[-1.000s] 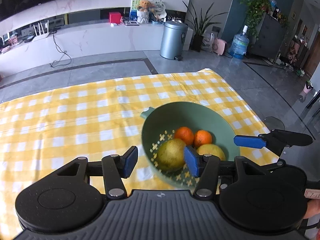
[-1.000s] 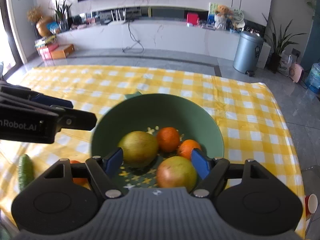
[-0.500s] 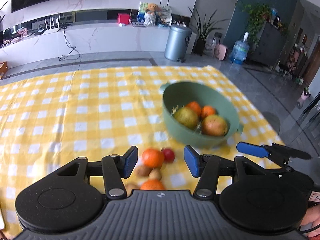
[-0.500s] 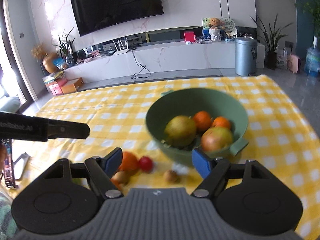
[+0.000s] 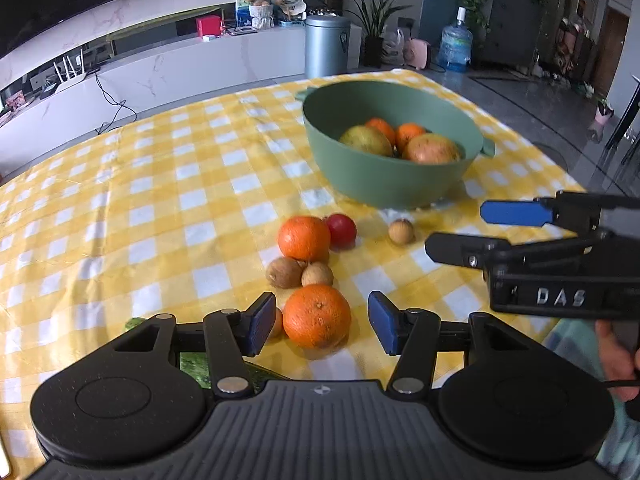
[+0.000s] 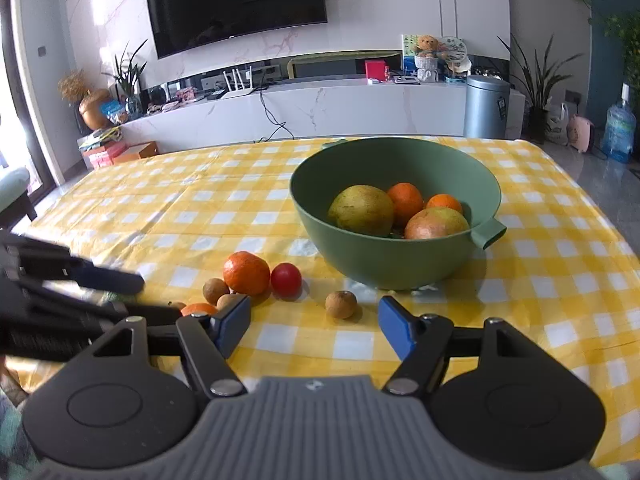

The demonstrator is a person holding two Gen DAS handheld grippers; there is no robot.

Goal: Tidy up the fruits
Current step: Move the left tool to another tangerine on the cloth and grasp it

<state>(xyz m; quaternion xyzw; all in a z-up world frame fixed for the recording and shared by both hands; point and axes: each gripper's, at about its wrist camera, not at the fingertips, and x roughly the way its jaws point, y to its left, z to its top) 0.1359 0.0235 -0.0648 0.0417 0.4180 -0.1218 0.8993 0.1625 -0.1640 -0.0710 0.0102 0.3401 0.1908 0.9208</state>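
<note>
A green bowl (image 5: 384, 184) holds two large yellowish fruits and two oranges; it also shows in the right wrist view (image 6: 384, 256). Loose fruit lies on the yellow checked cloth in front of it: a near orange (image 5: 317, 316), a far orange (image 5: 304, 238), a red fruit (image 5: 341, 230), and small brown fruits (image 5: 401, 232). My left gripper (image 5: 318, 323) is open, its pads either side of the near orange without touching. My right gripper (image 6: 314, 326) is open and empty, low over the cloth near a small brown fruit (image 6: 340, 304).
A green cucumber (image 5: 196, 364) lies at the near left under my left gripper. The table's right edge (image 5: 560, 168) drops to the floor. The right gripper's fingers (image 5: 516, 213) reach in from the right of the left wrist view.
Both grippers have pulled back from above the bowl and dropped low towards the near table edge. The loose fruit has come into view, and the near orange now sits between my left pads.
</note>
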